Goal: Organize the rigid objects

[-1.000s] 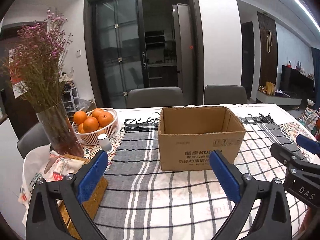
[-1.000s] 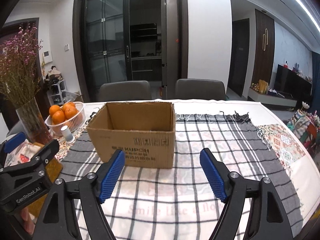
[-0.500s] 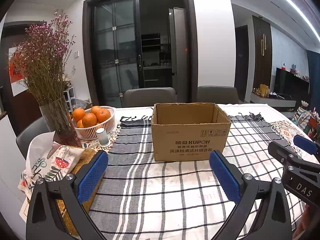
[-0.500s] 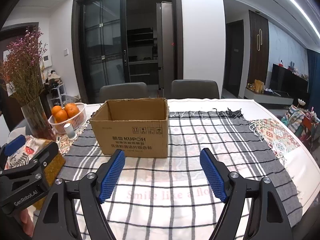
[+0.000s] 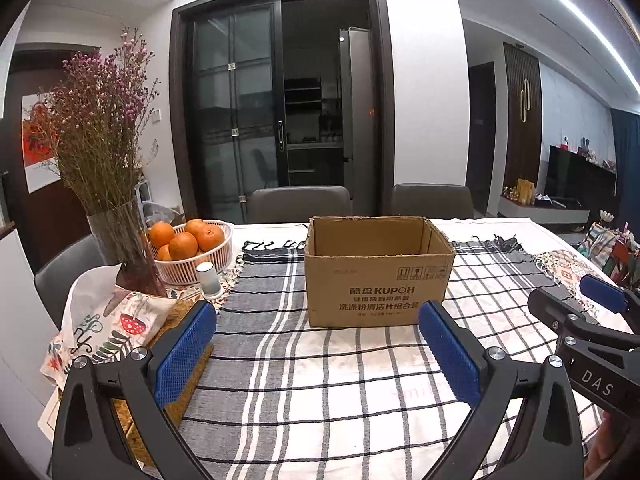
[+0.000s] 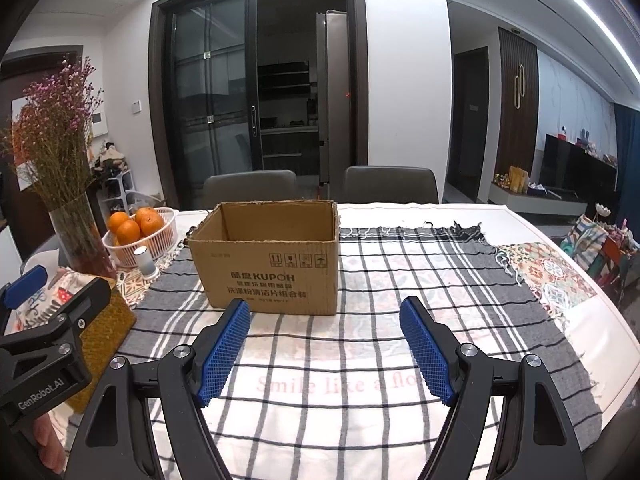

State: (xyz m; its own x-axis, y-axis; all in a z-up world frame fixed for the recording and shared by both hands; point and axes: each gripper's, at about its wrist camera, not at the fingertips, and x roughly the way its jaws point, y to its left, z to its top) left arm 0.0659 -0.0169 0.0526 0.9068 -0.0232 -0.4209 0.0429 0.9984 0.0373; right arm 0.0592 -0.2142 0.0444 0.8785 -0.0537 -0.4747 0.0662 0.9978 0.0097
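I keep both tongs empty and wide apart: the left gripper (image 5: 316,344) and the right gripper (image 6: 325,344) hang side by side above the checked tablecloth (image 6: 360,360), with nothing between the blue pads, I think because nothing is chosen yet to pick up. The cardboard box (image 5: 378,276) stands upright in the middle of the table, just beyond both tongs, its open top facing up so that things can be dropped in. From this low angle I see only its inner walls, so I cannot tell if something lies on the bottom. To the left of the box, a white basket (image 5: 200,260) holds several oranges (image 5: 183,245), a small white cylinder (image 5: 209,278) stands just in front of it, and a glass vase (image 5: 128,252) carries dried flowers.
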